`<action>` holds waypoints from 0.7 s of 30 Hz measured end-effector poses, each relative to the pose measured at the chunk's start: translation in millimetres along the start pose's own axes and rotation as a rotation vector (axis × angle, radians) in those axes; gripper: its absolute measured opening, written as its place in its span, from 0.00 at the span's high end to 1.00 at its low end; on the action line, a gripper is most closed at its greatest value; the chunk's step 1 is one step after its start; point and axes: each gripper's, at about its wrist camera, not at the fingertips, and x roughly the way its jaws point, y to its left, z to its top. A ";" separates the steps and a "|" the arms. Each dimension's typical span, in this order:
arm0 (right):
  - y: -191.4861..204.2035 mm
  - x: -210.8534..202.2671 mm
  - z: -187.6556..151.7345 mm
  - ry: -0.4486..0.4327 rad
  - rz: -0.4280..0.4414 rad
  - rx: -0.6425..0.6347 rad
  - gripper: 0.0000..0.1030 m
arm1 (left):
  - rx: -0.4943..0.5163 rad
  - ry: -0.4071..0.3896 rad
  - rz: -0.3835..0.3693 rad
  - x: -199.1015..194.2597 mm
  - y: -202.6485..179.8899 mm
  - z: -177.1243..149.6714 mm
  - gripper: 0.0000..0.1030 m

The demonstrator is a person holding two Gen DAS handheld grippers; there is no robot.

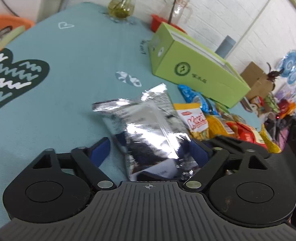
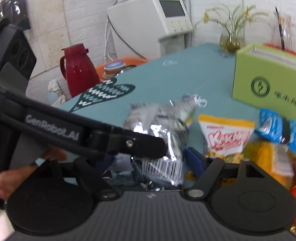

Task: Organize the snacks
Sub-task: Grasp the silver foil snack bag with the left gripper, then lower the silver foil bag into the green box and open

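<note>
**Handling a crinkly foil packet among loose snacks**

Covering most of both views, the surface [image 1: 71, 76] wears a teal cloth, and a green box [image 1: 198, 68] stands toward its far side. Just in front of the box lies a heap of snack bags: a blue packet [image 2: 276, 126], a yellow-and-white chip bag [image 2: 226, 136], and orange and red bags touching one another.

Nearest of all is the silver foil packet [image 1: 148, 128], at the edge of that heap. In the left wrist view it sits between the blue pads of the left hand-held gripper [image 1: 151, 152]; the pads stand partly apart, and I cannot tell whether they press on the foil. The right hand-held gripper [image 2: 148, 160] is also partly apart, with the same packet in the gap; its left pad is hidden, so contact is unclear there too.

By my judgement the packet is light, air-puffed and soft, with a slick, crackly skin that can slide out of a loose pinch. Its contents are probably brittle. The flat crimped seam at either end looks the safest place to hold, with gentle pressure rather than a squeeze across the puffed middle.
</note>
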 end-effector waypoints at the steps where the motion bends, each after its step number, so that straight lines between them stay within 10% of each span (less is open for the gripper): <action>1: 2.1 0.3 1.2 0.004 -0.001 0.003 0.30 | -0.002 0.008 -0.018 -0.5 0.4 -0.4 0.54; 10: -3.6 -42.6 50.9 -0.139 -0.070 -0.042 0.32 | 0.078 -0.089 -0.083 -19.4 -39.5 53.4 0.58; 21: -180.7 -81.0 132.4 -0.120 -0.300 0.143 0.31 | 0.272 0.012 -0.205 129.1 -163.2 180.3 0.57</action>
